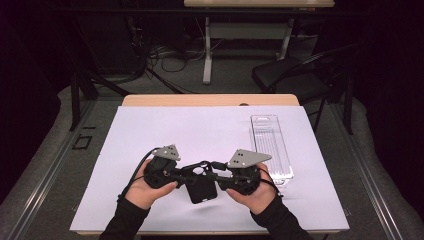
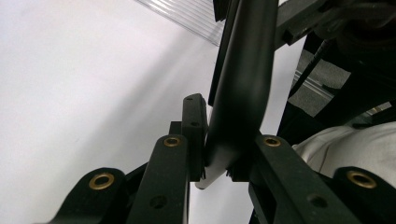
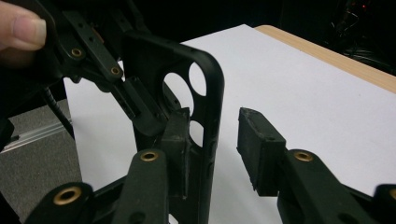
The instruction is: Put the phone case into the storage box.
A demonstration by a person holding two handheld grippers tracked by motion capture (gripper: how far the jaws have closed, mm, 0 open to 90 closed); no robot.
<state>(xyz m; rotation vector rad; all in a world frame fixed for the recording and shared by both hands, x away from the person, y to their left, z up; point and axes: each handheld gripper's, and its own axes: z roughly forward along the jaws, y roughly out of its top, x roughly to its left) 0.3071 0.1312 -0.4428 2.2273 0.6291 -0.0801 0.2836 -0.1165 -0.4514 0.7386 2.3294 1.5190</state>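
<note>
while your left gripper [image 1: 186, 172] clamps the black phone case [image 1: 201, 189] at lower centre of the high view, your right gripper [image 1: 215, 176] stands open around its edge; farther right, a clear plastic tray [image 1: 270, 145] lies on the table [image 1: 200, 125].

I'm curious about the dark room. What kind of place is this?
Probably a lab or workshop for recording tasks. A table covered with a white sheet, loose cables on the floor, and another desk and a chair behind.
</note>
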